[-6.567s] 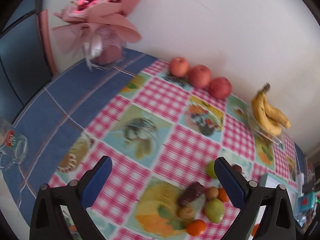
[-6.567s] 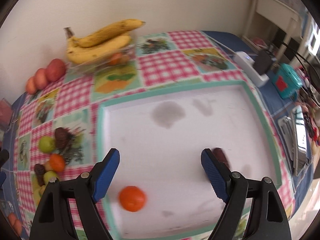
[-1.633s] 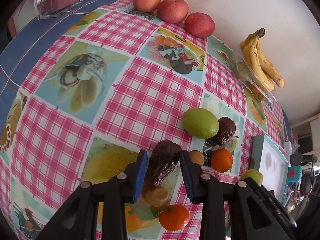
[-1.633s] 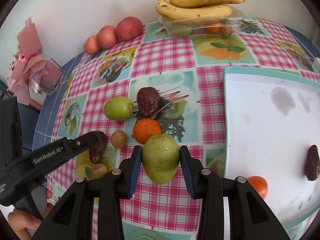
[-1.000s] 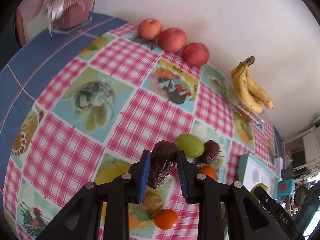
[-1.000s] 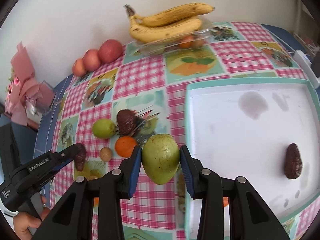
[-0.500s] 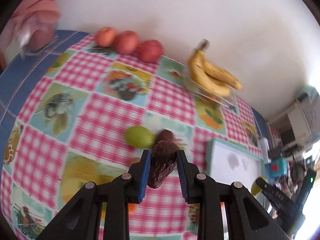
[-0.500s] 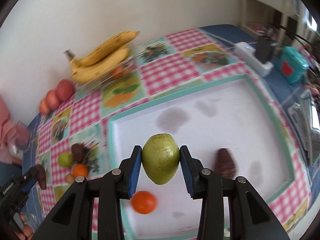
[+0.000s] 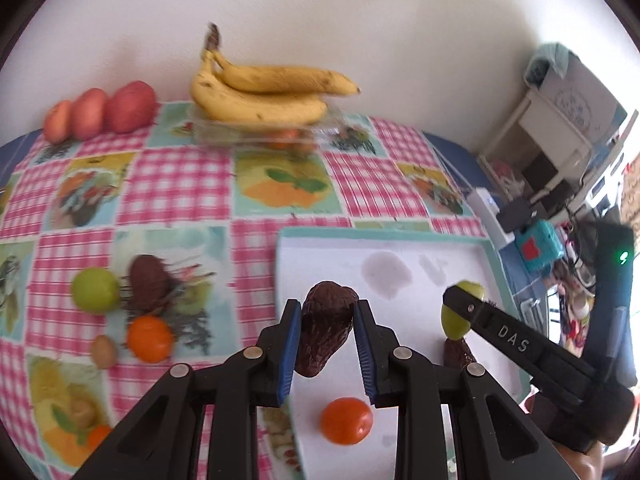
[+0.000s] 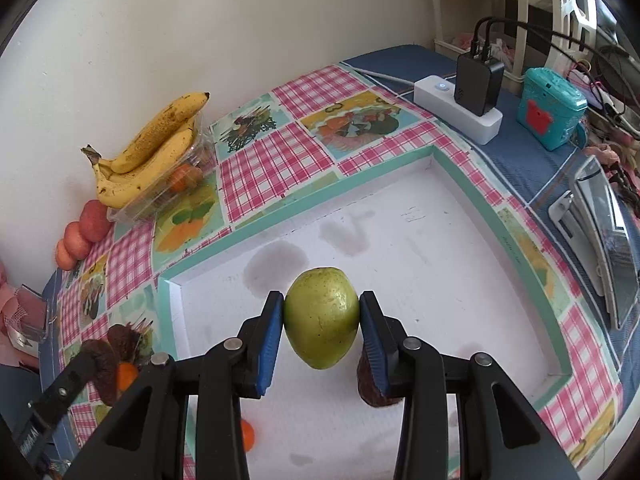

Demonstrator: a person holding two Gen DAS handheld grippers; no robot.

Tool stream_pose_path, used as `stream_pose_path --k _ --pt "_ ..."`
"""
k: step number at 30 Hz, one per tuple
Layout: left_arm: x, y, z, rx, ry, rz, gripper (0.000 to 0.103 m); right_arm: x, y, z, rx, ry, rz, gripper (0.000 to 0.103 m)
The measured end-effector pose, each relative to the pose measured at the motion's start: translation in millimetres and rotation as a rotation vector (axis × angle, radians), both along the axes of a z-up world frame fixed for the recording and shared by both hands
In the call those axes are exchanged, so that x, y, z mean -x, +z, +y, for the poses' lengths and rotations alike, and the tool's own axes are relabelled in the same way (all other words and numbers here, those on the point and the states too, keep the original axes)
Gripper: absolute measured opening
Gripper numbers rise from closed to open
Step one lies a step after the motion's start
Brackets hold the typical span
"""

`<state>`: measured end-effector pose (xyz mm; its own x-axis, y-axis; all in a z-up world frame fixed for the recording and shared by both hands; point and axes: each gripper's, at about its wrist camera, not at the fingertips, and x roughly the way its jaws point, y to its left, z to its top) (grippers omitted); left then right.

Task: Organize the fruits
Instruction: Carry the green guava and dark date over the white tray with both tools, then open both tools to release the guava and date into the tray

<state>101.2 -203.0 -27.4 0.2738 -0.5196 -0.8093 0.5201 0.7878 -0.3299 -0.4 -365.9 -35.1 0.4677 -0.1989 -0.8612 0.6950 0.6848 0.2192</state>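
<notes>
Both claws clamped, left claw [image 9: 326, 342] on a dark fruit [image 9: 326, 330], right claw [image 10: 322, 326] on a green fruit [image 10: 321, 317]: each should lower over bare tray [image 10: 440, 264] floor, clear of the fruit already there, before releasing.

Black left tool [image 9: 326, 344] has blue pads, silver screws.

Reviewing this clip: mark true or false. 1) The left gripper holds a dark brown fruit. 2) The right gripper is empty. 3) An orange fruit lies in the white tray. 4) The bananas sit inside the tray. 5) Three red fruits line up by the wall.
1) True: the left gripper is shut on the dark brown fruit.
2) False: the right gripper grips a green fruit.
3) True: the orange fruit lies in the white tray.
4) False: the bananas rest on a clear plastic box by the wall.
5) True: the red fruits.
</notes>
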Motion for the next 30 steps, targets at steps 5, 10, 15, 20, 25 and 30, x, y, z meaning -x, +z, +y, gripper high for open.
stream_pose_path --k 5,10,15,20,25,30 --pt "-6 -19 -16 -0.003 -0.027 0.03 0.029 -8 -7 -5 0.015 0.008 0.013 0.04" --pt "-12 -33 -24 -0.016 -0.038 0.046 0.029 -13 -16 -18 0.014 -0.009 0.026 0.04" --pt "-17 -43 -29 -0.028 -0.036 0.055 0.029 -19 -27 -23 0.013 -0.01 0.051 0.04" --pt "-17 -46 -29 -0.036 -0.037 0.06 0.029 -23 -33 -26 0.011 -0.012 0.061 0.04" --pt "-18 -45 -27 -0.043 -0.027 0.07 0.031 -24 -33 -25 0.013 -0.01 0.063 0.04" --pt "-17 -41 -21 -0.04 -0.019 0.092 0.043 -23 -33 -24 0.013 -0.01 0.062 0.041"
